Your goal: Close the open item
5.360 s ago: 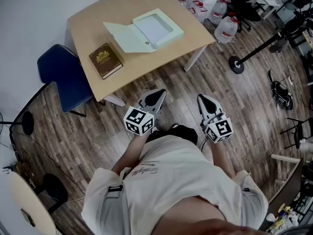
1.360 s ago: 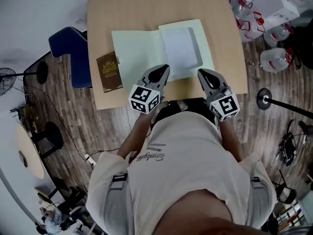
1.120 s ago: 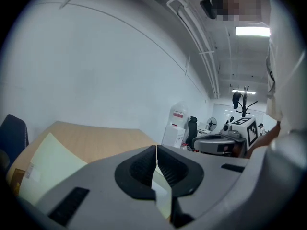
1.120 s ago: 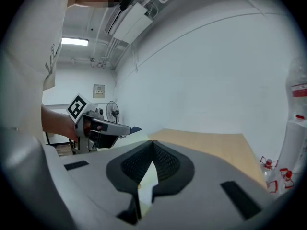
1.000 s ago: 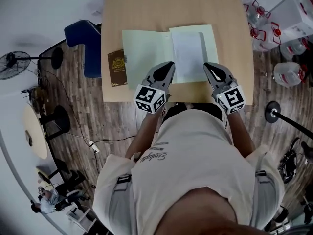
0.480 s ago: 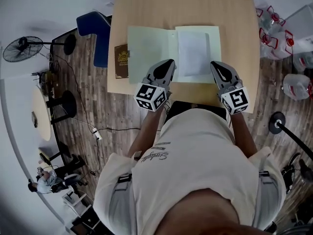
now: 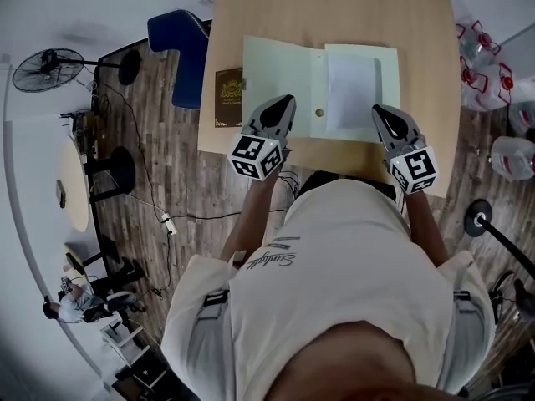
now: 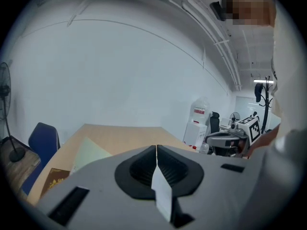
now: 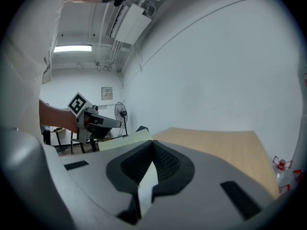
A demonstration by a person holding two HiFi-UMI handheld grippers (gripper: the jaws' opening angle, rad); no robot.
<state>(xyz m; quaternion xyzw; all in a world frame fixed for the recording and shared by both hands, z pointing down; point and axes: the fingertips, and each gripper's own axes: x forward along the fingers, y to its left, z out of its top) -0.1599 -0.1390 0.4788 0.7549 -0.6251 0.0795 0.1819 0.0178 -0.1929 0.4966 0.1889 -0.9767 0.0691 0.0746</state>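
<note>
Open folder [image 7: 284, 78] seen lying flat on the table [image 7: 334, 7], both grippers held at its near edge.
Left gripper [image 7: 285, 101] is tipped over the bare flap, right gripper [image 7: 380, 109] over the half with the white sheet [image 7: 351, 90]; each jaw pair is seen drawn to one point. Brown book [image 7: 228, 97] lies left of the left jaws, blue chair [image 7: 180, 57] beyond it.

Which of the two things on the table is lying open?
The pale green folder, spread flat in two halves; the brown book beside it is shut.
</note>
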